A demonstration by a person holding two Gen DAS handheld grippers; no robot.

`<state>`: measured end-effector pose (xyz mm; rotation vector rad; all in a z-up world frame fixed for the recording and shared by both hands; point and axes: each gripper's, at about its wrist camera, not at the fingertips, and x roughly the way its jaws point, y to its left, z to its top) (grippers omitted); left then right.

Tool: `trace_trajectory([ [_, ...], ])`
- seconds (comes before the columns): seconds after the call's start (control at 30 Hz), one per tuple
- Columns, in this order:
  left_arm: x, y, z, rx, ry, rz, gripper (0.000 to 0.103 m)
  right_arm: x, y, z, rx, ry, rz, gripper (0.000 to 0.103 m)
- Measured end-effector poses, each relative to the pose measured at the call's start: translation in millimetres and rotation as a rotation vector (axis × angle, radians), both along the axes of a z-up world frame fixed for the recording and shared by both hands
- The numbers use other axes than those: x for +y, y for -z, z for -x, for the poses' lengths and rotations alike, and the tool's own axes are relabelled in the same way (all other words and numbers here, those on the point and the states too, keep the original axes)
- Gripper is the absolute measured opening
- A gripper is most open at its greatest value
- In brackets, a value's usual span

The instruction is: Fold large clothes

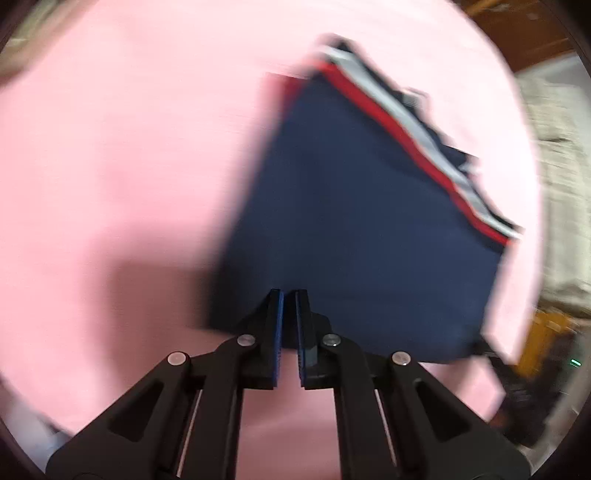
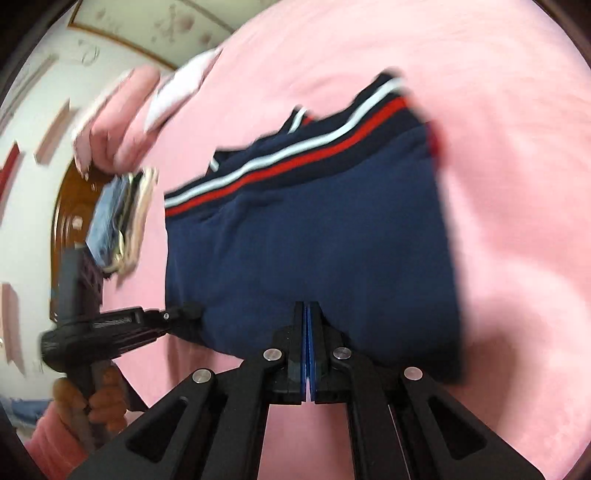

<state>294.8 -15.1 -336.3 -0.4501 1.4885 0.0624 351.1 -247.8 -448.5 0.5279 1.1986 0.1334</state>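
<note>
Navy garment is folded on the pink bedspread, striped waistband at the far edge from my right gripper, with lots of bare pink around. Both grippers point steeply down at its near edge, jaws closed; whether the left gripper pinches cloth, can't tell. Folded stack off left.

I can't read any text, label, brand or number in either wrist view. The navy garment carries only plain white and red stripes, no lettering. The faint marks on the wall panel are too blurred for me to make out.
</note>
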Motion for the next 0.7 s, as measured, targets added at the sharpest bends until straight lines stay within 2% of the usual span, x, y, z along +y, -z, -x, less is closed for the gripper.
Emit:
trace_trajectory([
  [0.03, 10, 1, -1, 0.012, -0.032, 0.003, 0.005, -16, -3, 7, 0.016, 0.046, 0.049, 0.0],
  [0.07, 20, 4, 3, 0.018, -0.074, 0.066, 0.005, -35, -1, 13, 0.05, 0.105, 0.074, 0.0],
  [0.13, 32, 6, 10, 0.022, -0.144, 0.147, 0.005, -63, 0, 21, 0.099, 0.191, 0.061, 0.0],
  [0.2, 32, 1, 14, 0.005, -0.134, 0.142, 0.005, -76, -6, 24, 0.088, 0.214, 0.012, 0.0],
  [0.27, 27, -6, 19, -0.01, -0.116, 0.089, 0.006, -69, -18, 18, 0.049, 0.165, 0.011, 0.0],
  [0.33, 21, -10, 27, -0.014, -0.119, 0.068, 0.013, -46, -31, 4, 0.014, 0.082, 0.03, 0.0],
  [0.4, 25, -6, 40, -0.007, -0.15, 0.101, 0.03, -11, -35, -15, -0.011, -0.001, 0.004, 0.0],
  [0.47, 23, -3, 48, -0.004, -0.189, 0.149, 0.031, 26, -35, -34, -0.023, -0.098, 0.016, 0.0],
  [0.53, 32, -2, 58, 0.005, -0.199, 0.167, 0.031, 55, -31, -48, -0.013, -0.178, 0.075, 0.0],
  [0.7, 34, 1, 68, 0.004, -0.214, 0.191, 0.033, 96, -9, -74, 0.041, -0.224, 0.133, 0.0],
])
